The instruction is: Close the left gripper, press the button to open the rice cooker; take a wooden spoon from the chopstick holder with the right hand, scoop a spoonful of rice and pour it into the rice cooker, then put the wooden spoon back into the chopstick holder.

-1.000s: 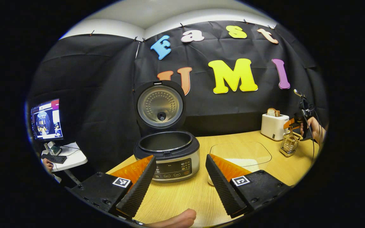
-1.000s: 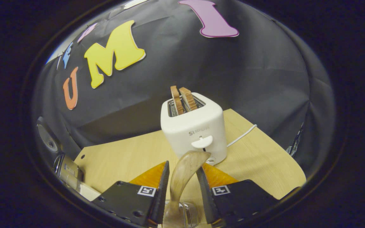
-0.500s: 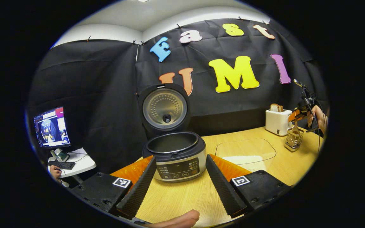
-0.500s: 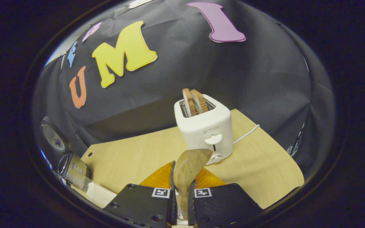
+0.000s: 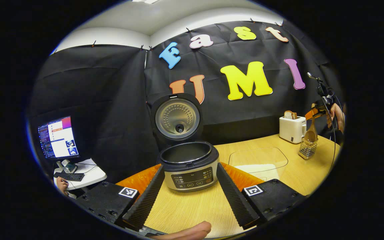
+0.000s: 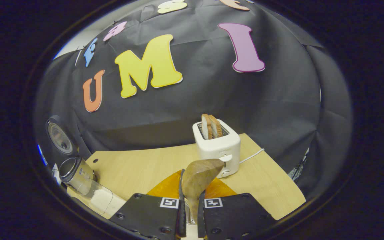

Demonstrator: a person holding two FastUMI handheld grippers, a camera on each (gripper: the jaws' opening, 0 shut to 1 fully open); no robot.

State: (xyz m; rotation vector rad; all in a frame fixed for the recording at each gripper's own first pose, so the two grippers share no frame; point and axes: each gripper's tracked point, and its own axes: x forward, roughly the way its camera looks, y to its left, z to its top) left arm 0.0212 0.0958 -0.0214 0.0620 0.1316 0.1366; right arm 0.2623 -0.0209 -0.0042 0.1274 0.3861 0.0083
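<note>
The rice cooker (image 5: 188, 166) stands on the wooden table with its lid (image 5: 177, 117) raised and its pot empty. My left gripper (image 5: 190, 196) is open a short way in front of it, its fingers framing the control panel without touching. At the far right, the wooden spoon (image 5: 311, 133) hangs just above the wire chopstick holder (image 5: 307, 149), held by the right gripper (image 5: 317, 113). In the right gripper view, my right gripper (image 6: 189, 200) is shut on the spoon's handle, and the spoon bowl (image 6: 198, 175) sticks up in front of the toaster (image 6: 218, 146).
A clear container of rice (image 5: 258, 161) lies between the cooker and the holder, also seen as the rice container (image 6: 100, 200) beside the cooker (image 6: 73, 175). A white toaster (image 5: 291, 128) with bread stands at the back right. A monitor (image 5: 58, 137) sits off the table's left.
My right gripper shut on the spoon and lifted it up out of the chopstick holder. My left gripper drew back from the cooker, staying open.
</note>
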